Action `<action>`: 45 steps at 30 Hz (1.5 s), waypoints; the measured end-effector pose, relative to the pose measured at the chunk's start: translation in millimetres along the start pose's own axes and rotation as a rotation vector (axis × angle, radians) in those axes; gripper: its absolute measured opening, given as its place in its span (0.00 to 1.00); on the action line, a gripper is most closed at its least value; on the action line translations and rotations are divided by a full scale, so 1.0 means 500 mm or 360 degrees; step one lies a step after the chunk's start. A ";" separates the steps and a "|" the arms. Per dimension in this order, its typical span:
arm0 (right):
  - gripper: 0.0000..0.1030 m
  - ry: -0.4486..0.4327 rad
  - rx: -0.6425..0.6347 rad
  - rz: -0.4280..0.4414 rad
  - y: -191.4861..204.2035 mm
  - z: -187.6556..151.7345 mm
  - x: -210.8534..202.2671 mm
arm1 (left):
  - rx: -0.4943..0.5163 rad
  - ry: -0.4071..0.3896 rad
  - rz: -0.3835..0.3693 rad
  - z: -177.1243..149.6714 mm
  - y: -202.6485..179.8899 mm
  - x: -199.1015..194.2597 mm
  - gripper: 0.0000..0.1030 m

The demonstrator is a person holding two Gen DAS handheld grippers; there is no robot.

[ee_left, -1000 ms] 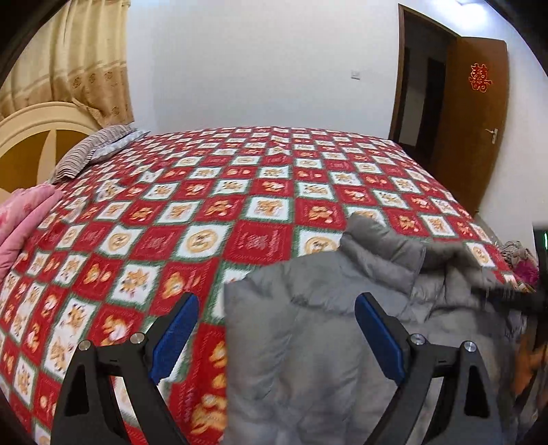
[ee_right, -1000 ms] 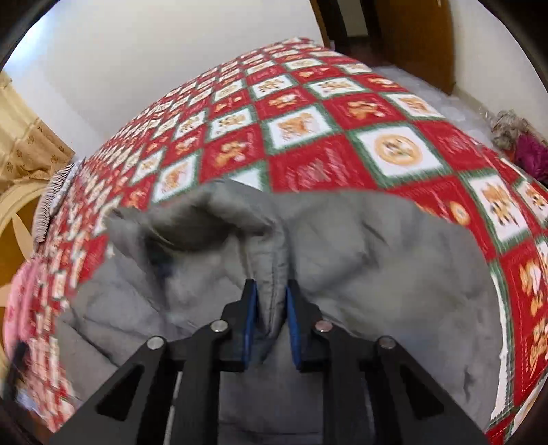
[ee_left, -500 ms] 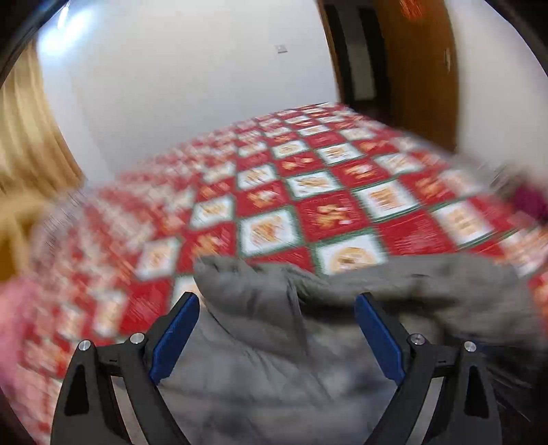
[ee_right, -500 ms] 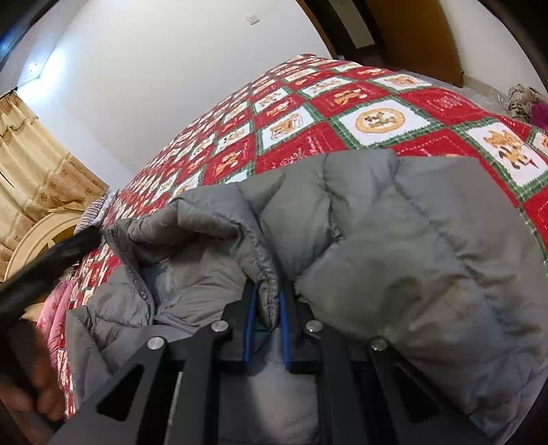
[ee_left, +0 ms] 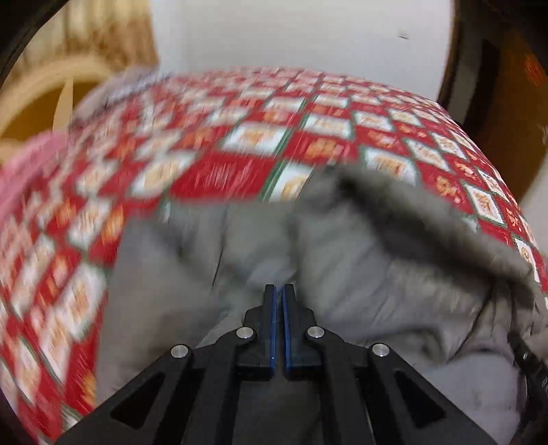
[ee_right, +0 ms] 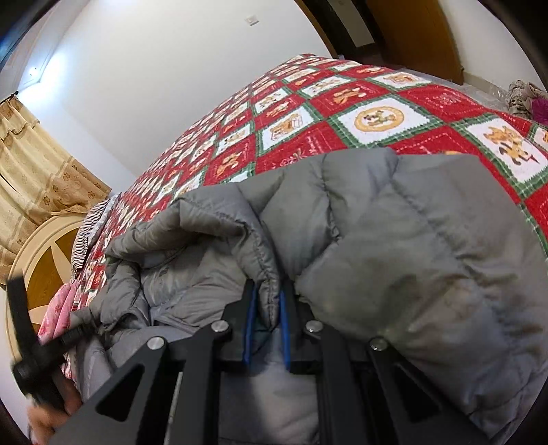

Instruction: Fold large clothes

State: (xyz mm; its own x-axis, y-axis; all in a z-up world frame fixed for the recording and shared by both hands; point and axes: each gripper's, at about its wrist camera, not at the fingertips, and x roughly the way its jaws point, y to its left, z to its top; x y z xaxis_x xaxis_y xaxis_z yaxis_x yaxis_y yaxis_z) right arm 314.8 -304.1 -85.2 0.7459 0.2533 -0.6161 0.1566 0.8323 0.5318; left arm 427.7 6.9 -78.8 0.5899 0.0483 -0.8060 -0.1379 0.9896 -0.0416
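Note:
A large grey puffer jacket (ee_right: 394,246) lies bunched on a bed with a red, white and green patchwork quilt (ee_right: 342,113). My right gripper (ee_right: 267,291) is shut on a stitched edge of the jacket, the fabric pinched between its blue pads. The left wrist view is motion-blurred; there the jacket (ee_left: 359,260) fills the lower middle, and my left gripper (ee_left: 279,289) has its jaws closed at a fold of the grey fabric. The left gripper (ee_right: 73,337) also shows at the jacket's left edge in the right wrist view.
A cream and wood headboard (ee_right: 41,253), a striped pillow (ee_right: 85,236) and pink bedding (ee_right: 58,308) are at the left. Tan curtains (ee_right: 37,178) hang behind. A brown door (ee_right: 418,30) and a heap of clothes (ee_right: 524,96) on the floor are at the right.
My left gripper was wide open above the jacket and has now closed on a fold of it. My right gripper has stayed shut on the jacket edge and lifted it closer.

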 end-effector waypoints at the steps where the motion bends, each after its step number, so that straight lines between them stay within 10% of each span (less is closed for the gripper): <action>1: 0.12 -0.0001 -0.0003 -0.0004 0.000 0.000 0.000 | -0.0030 0.0010 -0.0040 -0.016 0.009 0.016 0.02; 5: 0.12 -0.0002 -0.0010 -0.0016 0.004 -0.002 0.003 | -0.0074 -0.0084 -0.0061 -0.036 -0.001 0.007 0.03; 11: 0.12 -0.0004 -0.0011 -0.0015 0.005 -0.002 0.002 | -0.0223 -0.0211 -0.0462 0.022 0.042 -0.084 0.09; 13: 0.12 -0.0004 -0.0011 -0.0014 0.006 -0.003 0.002 | -0.0146 -0.0264 -0.0443 0.066 0.021 -0.085 0.87; 14: 0.12 -0.0005 -0.0009 -0.0012 0.005 -0.003 0.002 | -0.0107 -0.0256 -0.0442 0.086 0.010 -0.073 1.00; 18: 0.12 -0.0006 -0.0009 -0.0012 0.006 -0.003 0.002 | -0.0073 -0.0076 -0.0566 0.116 -0.034 -0.008 0.89; 19: 0.12 -0.0006 -0.0008 -0.0011 0.005 -0.003 0.002 | -0.0098 -0.0061 -0.0630 0.114 -0.040 0.003 0.46; 21: 0.12 -0.0006 -0.0009 -0.0011 0.005 -0.003 0.002 | -0.0124 0.0057 -0.0623 0.105 -0.046 0.028 0.04; 37: 0.15 0.0014 -0.0001 -0.0088 0.019 -0.003 -0.020 | -0.0353 -0.0128 -0.0453 -0.020 0.039 0.034 0.06; 41: 0.24 -0.0295 -0.0140 -0.0260 0.092 0.024 -0.121 | -0.0383 -0.0142 -0.0482 -0.022 0.045 0.036 0.06; 45: 0.38 -0.0318 -0.0236 -0.0192 0.169 0.109 -0.093 | -0.0358 -0.0156 -0.0452 -0.027 0.041 0.031 0.06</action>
State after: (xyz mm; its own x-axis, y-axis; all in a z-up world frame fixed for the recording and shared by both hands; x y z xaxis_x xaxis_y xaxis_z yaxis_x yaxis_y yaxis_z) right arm 328.7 -272.3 20.3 0.8430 0.0578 -0.5348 0.1665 0.9174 0.3616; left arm 423.3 26.1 -100.0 0.7015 -0.2003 -0.6839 -0.1228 0.9114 -0.3928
